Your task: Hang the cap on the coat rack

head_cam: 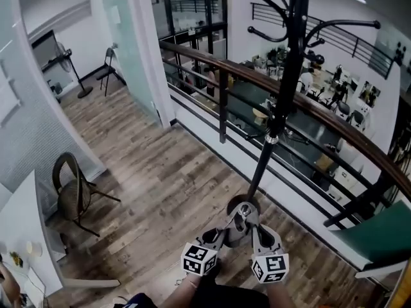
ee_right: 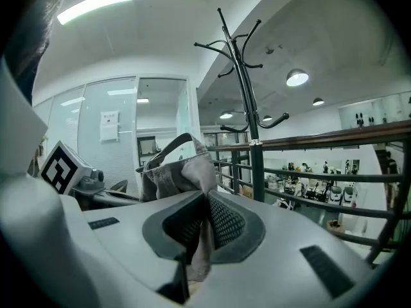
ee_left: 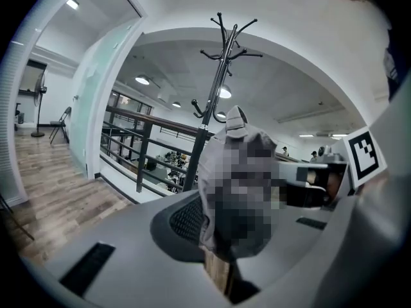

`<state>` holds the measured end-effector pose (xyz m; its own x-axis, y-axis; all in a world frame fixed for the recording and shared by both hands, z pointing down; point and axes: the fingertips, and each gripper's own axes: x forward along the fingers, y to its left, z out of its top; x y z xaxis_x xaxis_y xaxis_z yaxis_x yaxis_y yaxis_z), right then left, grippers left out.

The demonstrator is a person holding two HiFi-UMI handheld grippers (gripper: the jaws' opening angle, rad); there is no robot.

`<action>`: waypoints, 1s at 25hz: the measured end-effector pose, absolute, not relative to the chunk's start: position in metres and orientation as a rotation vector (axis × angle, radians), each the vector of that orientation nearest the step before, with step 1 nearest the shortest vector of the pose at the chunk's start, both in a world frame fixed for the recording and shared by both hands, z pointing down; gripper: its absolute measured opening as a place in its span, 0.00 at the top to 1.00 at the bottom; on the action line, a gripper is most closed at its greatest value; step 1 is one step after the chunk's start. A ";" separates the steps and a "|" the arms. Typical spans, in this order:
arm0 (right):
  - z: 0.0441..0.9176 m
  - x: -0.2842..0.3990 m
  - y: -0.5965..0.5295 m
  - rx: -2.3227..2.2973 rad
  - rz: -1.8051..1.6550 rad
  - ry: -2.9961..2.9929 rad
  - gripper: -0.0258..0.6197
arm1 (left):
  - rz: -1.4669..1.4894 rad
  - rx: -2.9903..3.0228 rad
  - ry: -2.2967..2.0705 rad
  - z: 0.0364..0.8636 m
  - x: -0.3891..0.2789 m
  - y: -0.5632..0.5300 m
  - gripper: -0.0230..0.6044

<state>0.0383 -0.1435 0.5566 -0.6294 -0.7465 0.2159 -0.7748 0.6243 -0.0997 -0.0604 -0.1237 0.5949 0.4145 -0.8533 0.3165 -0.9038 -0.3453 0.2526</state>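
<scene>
1. Both pairs of jaws are pinching the cap (ee_left: 237, 185); I'm sharing it between left gripper (head_cam: 229, 227) and right gripper (ee_right: 204, 226), probably keeping it open.
2. I'm holding it facing the coat rack (head_cam: 292, 56), below its hooks (ee_right: 215, 43).

The left hand-held gripper (ee_left: 223, 252) has its jaws pinched tight on the grey cap (ee_left: 221, 153), which sticks up dead centre. The coat rack (ee_left: 221, 63) rises behind it at 12 o'clock. The right hand-held gripper (ee_left: 302, 188) meets the cap's side from 3 o'clock. The railing (ee_left: 144, 146) and wood floor (ee_left: 58, 197) are off at 9 o'clock.
</scene>
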 end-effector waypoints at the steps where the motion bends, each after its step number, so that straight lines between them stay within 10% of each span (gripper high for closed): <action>1: 0.554 0.032 -0.154 1.281 0.271 -2.687 0.91 | 0.177 2.299 -1.492 0.594 -0.066 -0.136 0.92; 25: 0.522 -0.024 -0.257 1.526 0.193 -2.640 0.91 | 0.180 2.479 -1.357 0.567 -0.123 -0.265 0.92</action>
